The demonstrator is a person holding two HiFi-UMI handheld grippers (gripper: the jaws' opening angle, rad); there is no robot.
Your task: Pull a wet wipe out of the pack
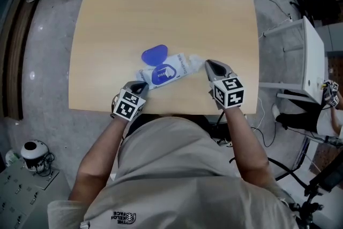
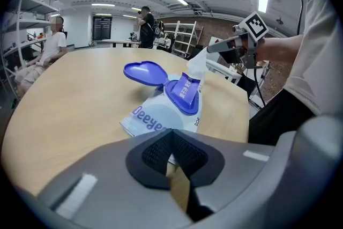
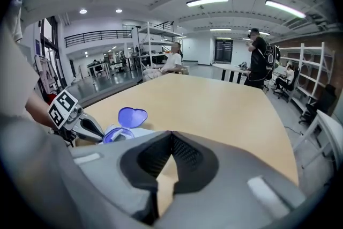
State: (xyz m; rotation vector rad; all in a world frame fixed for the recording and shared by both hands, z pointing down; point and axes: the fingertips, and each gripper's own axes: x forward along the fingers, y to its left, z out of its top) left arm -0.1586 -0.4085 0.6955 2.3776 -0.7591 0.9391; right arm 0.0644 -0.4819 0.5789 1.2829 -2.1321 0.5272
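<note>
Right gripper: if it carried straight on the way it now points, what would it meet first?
Probably the bare table top, with the open pack off to the left of that line; depth is hard to judge.

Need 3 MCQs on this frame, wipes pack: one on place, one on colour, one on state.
1. Where is the pack?
A. on the table, between the left gripper and the right gripper
B. on the floor
C. on a side shelf

2. What colour is the pack's lid?
A. red
B. blue
C. green

3. What state is the lid in?
A. shut
B. torn off and lying apart
C. flipped open

Answers:
1 A: the head view shows the pack lying on the tabletop with a gripper at each end.
2 B: the lid is blue in all three views.
3 C: the left gripper view shows the lid swung back off the opening, with its hinge edge on the pack.
</note>
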